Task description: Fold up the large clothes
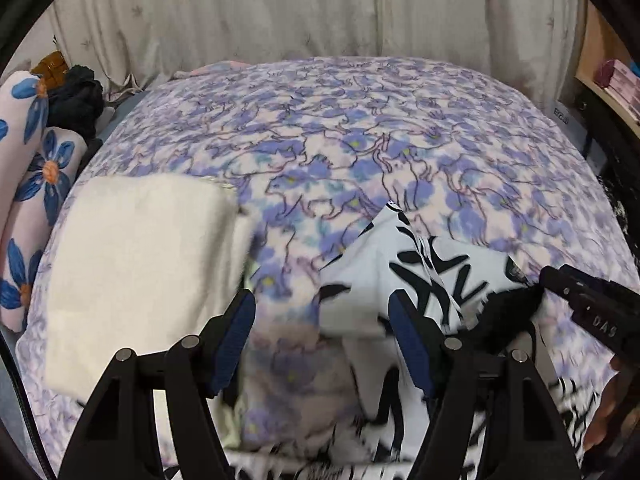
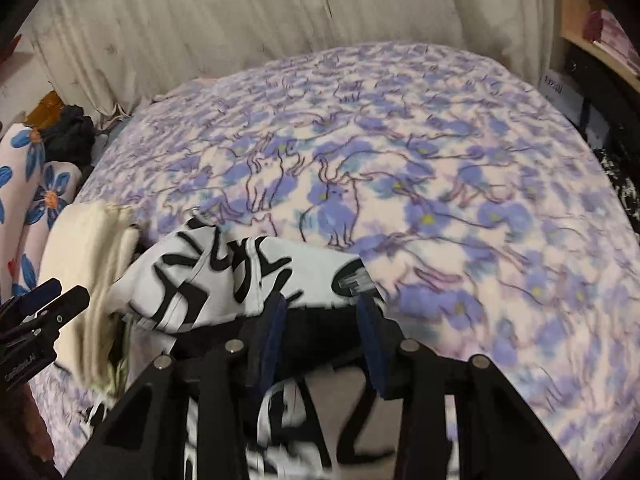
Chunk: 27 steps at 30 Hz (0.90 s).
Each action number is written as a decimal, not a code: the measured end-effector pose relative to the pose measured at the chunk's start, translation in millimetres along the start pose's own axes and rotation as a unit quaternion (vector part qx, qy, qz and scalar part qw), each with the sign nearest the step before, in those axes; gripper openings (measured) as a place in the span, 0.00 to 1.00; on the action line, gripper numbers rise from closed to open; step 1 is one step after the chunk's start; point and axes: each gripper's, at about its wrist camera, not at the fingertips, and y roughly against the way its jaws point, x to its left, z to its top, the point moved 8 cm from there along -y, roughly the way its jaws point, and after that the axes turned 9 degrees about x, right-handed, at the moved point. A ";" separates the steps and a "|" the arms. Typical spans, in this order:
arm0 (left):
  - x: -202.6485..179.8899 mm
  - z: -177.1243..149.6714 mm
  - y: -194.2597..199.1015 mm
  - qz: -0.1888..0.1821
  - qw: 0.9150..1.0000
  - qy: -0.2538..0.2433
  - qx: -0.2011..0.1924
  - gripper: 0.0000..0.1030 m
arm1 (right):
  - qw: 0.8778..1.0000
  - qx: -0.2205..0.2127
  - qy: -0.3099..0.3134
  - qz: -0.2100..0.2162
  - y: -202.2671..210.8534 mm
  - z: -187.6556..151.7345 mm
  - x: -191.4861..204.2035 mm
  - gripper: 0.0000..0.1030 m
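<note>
2 grippers work over our bed, which is covered by a purple floral blanket [image 1: 400, 128] printed with cat outlines. Our left gripper [image 1: 322, 332] has its fingers spread wide, blue pads facing each other across an open gap. Between them we see a white fold of the black-and-white printed garment [image 1: 424, 264] and some bare blanket; the cloth lies near the inner face of the finger on the right, but we cannot tell whether it touches. Beyond the tips, the garment rises to a peak and spreads away toward the right finger.

Just outside the left finger, a folded cream cloth [image 1: 140, 264] lies flat on the blanket. Farther out on that side sit flower-print pillows [image 1: 40, 168] and a dark bundle [image 1: 80, 100].

Our right gripper [image 2: 320, 312] has its fingers partly spread, with a dark band of the garment [image 2: 224, 276] bunched between the pads; the cloth seems to fill the gap, though motion blur hides whether the pads truly pinch it. Ahead of these tips the printed cloth lies heaped, and more of it trails back under the gripper's body. In the left wrist view the right gripper [image 1: 540, 280] reaches in from the right edge, its tips at the garment's dark edge. A pale curtain [image 2: 200, 20] hangs behind the bed.
</note>
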 end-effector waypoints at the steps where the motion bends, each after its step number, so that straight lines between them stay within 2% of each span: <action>1: -2.3 2.8 -12.2 0.004 1.000 0.001 0.009 0.66 | 1.000 0.001 -0.003 -0.004 -11.2 4.4 -1.2 0.35; 5: -9.9 -4.5 -49.8 0.017 0.999 -0.005 0.040 0.66 | 1.000 0.018 -0.013 0.000 -39.2 5.7 -9.0 0.35; 8: -12.2 -20.7 -63.9 0.012 0.998 -0.016 0.052 0.66 | 0.999 0.043 0.010 0.005 -52.4 -9.8 -10.8 0.35; 12: -7.0 -49.8 -78.5 0.004 0.997 -0.025 0.070 0.66 | 0.996 0.075 0.055 -0.014 -64.3 -54.3 -21.1 0.35; 16: -0.1 -76.9 -103.8 0.008 0.995 -0.024 0.098 0.66 | 0.995 0.090 0.046 -0.008 -72.6 -81.1 -37.3 0.35; 20: 7.0 -80.5 -109.9 -0.025 0.993 0.004 0.112 0.66 | 0.996 0.090 0.027 0.012 -58.9 -77.6 -44.2 0.36; 24: 13.8 -68.7 -94.8 -0.066 0.993 0.004 0.101 0.66 | 0.995 0.056 -0.002 0.079 -31.6 -55.4 -50.6 0.37; 25: 15.2 -63.8 -88.8 -0.084 0.992 0.005 0.091 0.66 | 0.994 0.047 -0.008 0.098 -25.6 -48.9 -51.8 0.42; 26: 16.7 -59.6 -85.2 -0.096 0.992 0.006 0.084 0.66 | 0.993 0.039 -0.013 0.107 -21.9 -42.7 -53.1 0.50; 27: 17.1 -55.6 -82.9 -0.104 0.991 0.005 0.078 0.66 | 0.993 0.035 -0.019 0.108 -21.5 -35.6 -56.1 0.53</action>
